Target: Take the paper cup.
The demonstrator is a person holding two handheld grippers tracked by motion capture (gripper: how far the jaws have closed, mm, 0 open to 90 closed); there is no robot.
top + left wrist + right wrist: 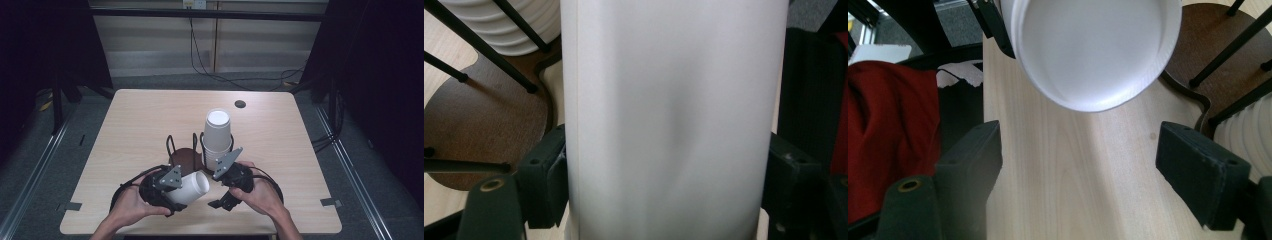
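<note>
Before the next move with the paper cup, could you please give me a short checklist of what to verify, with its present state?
1. Left gripper grips the paper cup: ok, both jaws press on its wall in the left gripper view.
2. Cup wall undamaged: not ok, a shallow dent shows between the jaws.
3. Right gripper free: ok, jaws apart with bare table between them.
4. Right gripper lined up with the cup's open mouth: ok, the mouth lies just ahead of its jaws.
5. Cup stack upright in the wire holder: ok.
6. Holder's brown base has a free spot: ok.
</note>
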